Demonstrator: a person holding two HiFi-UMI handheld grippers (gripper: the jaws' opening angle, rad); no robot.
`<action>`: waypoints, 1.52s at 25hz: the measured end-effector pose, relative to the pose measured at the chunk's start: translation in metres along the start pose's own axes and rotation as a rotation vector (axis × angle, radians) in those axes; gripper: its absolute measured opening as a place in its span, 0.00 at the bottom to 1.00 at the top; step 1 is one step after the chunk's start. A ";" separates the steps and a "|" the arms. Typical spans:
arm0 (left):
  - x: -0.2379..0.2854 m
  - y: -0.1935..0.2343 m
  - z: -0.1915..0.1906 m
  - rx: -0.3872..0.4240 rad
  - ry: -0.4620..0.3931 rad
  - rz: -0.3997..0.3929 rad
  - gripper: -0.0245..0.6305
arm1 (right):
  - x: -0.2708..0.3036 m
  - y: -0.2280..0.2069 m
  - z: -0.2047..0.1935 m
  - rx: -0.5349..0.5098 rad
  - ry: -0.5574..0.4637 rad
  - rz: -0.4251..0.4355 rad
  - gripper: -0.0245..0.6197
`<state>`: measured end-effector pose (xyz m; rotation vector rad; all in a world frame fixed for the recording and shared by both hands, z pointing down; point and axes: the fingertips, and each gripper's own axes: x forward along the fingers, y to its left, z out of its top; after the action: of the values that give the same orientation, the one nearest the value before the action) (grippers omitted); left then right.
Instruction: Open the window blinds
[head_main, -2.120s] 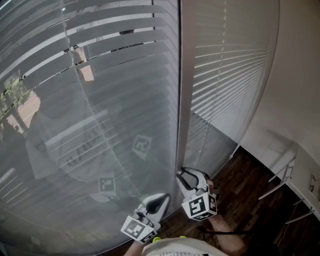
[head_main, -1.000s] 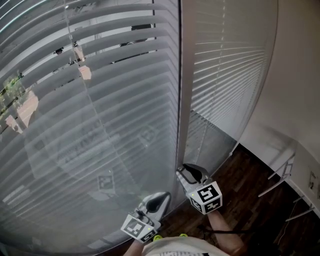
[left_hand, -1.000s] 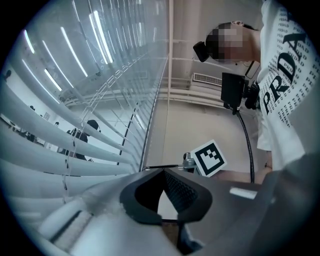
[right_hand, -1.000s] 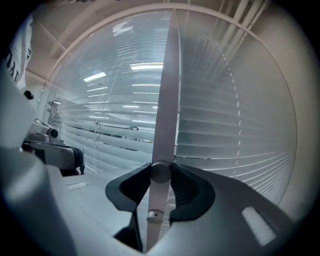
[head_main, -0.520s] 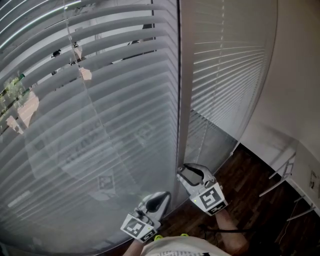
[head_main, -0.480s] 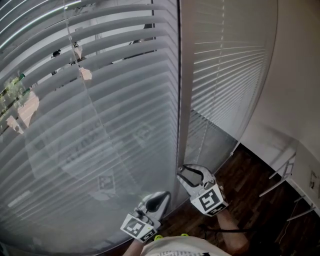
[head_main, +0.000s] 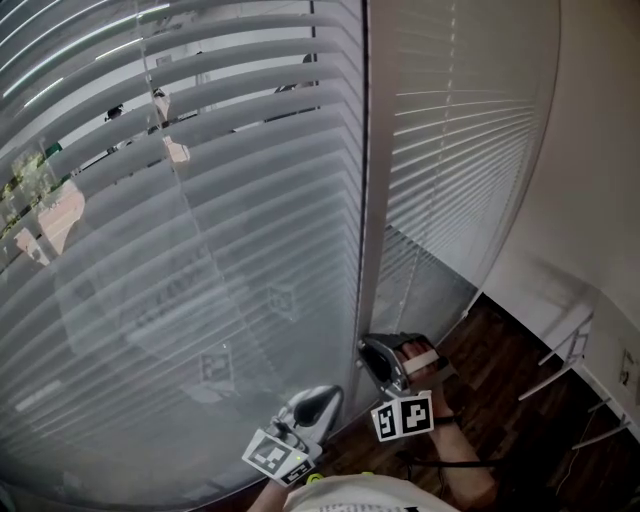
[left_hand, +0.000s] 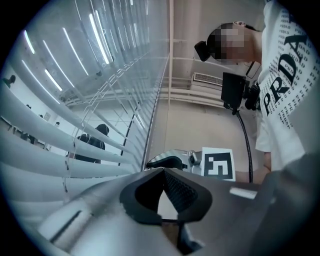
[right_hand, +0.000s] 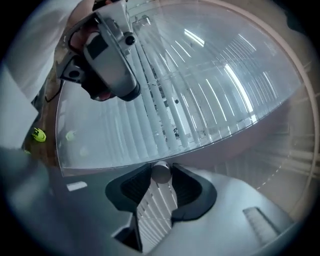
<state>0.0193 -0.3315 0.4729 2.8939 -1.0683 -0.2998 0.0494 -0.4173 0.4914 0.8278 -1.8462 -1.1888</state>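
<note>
The right gripper (head_main: 383, 358), clamped on the blind's wand (right_hand: 160, 173), now sits rolled over about its own length. Its marker cube (head_main: 402, 418), earlier on top and facing up to the right, hangs underneath with its square pattern toward the head camera. The fingers (head_main: 421, 357) holding it show where the cube was. The slats (head_main: 210, 190) of the left blind are tilted differently. Two seconds ago the lower part looked see-through; now broad grey faces show, and the orange patch outdoors (head_main: 62, 214) is cut into strips.

Matt blinds (head_main: 250, 230), glossy wood floor (head_main: 510, 350)
</note>
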 end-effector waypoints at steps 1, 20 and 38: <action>0.000 0.000 0.000 -0.001 0.000 0.000 0.02 | 0.001 0.000 0.000 -0.005 -0.002 -0.003 0.24; 0.000 -0.002 -0.002 -0.003 0.011 -0.001 0.02 | 0.000 -0.009 0.000 0.462 -0.098 -0.012 0.24; -0.004 -0.008 -0.003 -0.022 0.020 -0.009 0.02 | 0.000 -0.014 -0.007 0.884 -0.162 0.026 0.24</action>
<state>0.0225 -0.3230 0.4756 2.8766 -1.0418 -0.2801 0.0572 -0.4252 0.4798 1.1793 -2.5369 -0.3754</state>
